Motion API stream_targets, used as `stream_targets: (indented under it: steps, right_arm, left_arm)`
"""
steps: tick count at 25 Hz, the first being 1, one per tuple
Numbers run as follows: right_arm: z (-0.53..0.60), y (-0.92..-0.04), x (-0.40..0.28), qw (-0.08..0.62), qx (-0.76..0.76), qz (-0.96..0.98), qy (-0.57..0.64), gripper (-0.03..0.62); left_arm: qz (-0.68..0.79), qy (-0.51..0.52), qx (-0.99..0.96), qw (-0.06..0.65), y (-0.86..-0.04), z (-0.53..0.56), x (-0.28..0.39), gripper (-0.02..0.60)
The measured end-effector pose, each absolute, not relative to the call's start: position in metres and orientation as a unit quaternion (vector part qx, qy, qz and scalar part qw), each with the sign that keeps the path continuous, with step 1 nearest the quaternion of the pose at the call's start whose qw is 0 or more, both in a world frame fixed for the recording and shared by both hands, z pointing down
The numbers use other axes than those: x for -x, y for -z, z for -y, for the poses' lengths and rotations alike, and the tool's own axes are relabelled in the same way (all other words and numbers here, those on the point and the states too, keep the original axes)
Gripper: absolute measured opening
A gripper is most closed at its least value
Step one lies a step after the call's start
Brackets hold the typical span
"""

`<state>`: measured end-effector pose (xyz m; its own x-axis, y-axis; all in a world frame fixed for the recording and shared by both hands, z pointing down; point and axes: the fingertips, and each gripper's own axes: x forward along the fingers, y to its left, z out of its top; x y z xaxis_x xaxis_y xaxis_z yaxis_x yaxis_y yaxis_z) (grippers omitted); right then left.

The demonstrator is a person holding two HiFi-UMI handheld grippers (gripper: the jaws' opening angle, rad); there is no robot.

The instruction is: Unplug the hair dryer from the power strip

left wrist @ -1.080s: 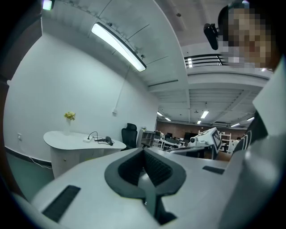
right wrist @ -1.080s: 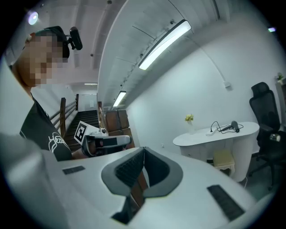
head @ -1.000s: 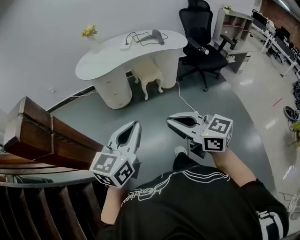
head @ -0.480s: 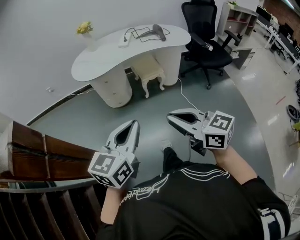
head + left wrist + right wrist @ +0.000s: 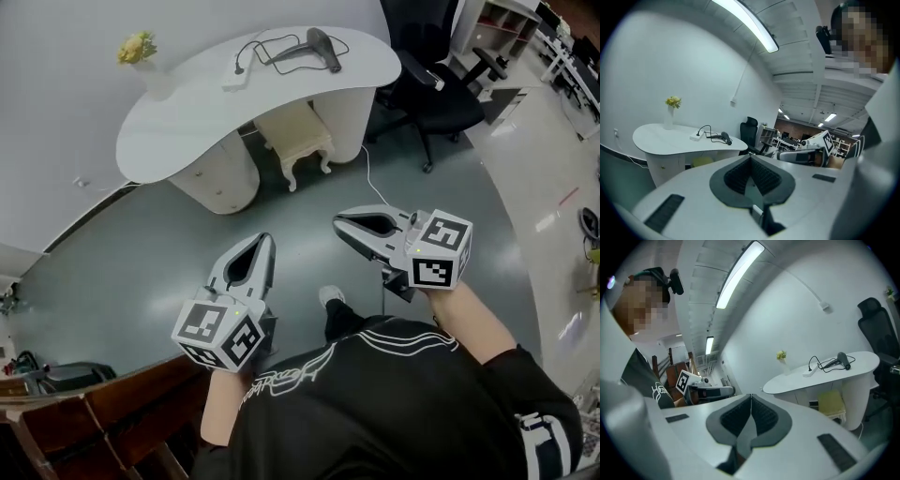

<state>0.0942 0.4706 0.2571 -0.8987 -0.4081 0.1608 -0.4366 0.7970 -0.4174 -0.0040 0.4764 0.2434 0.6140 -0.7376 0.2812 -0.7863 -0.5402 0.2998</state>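
Note:
A grey hair dryer [image 5: 322, 47] lies on the white curved desk [image 5: 169, 127] across the room. Its black cord [image 5: 272, 52] runs to a white power strip [image 5: 240, 74] beside it on the desk top. My left gripper [image 5: 266, 238] and right gripper [image 5: 339, 222] are held out side by side over the grey floor, far short of the desk, both shut and empty. The left gripper view shows the dryer [image 5: 725, 137] and the strip [image 5: 696, 137] beyond my left gripper [image 5: 751, 157]. The right gripper view shows the dryer [image 5: 843, 359] and the strip [image 5: 807, 373] beyond my right gripper [image 5: 751, 395].
A cream stool [image 5: 295, 136] stands under the desk, and a black office chair [image 5: 441, 84] to its right. A vase of yellow flowers [image 5: 141, 52] is on the desk's left end. A white cable [image 5: 370, 183] trails over the floor. A wooden railing [image 5: 94, 412] is at lower left.
Both grippers have moved forward towards the desk, still shut. The desk now looks nearer and the wooden railing has slid to the lower left corner.

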Motion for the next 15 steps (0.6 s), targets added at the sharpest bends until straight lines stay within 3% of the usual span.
stream_targets:
  steps: [7,15]
  right_arm:
    - [-0.347,-0.26,-0.098,0.025,-0.211,0.95,-0.231,-0.003]
    - [-0.29,-0.247,-0.089,-0.004,-0.194,0.953,-0.23,-0.003]
  left_arm:
    - [0.444,-0.08,-0.869,0.201,-0.248,-0.361,-0.001,0.002]
    - [0.447,-0.08,-0.87,0.191,-0.237,-0.307,0.0,0.002]
